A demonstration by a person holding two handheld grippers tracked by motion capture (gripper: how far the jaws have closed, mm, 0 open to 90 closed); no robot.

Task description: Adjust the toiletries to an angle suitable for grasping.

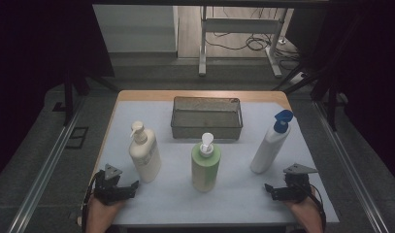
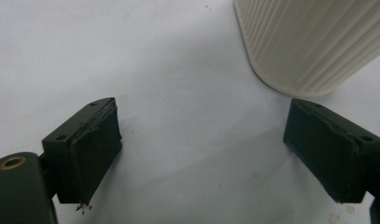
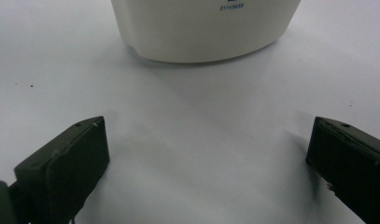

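Three bottles stand in a row on the white table (image 1: 243, 194). A cream pump bottle (image 1: 144, 153) is at the left, a green pump bottle (image 1: 205, 164) in the middle, and a white bottle with a blue cap (image 1: 271, 143) leans at the right. My left gripper (image 1: 129, 187) rests near the front left corner, open and empty, beside the cream bottle's ribbed base (image 2: 313, 42). Over at the front right lies my right gripper (image 1: 269, 189), open too, with the white bottle's base (image 3: 201, 28) just ahead of its jaws.
A wire mesh basket (image 1: 206, 118) sits at the back middle of the table. A wooden strip (image 1: 205, 95) runs along the table's far edge. Beyond it are a desk frame and cables on the floor. Dark curtains flank both sides.
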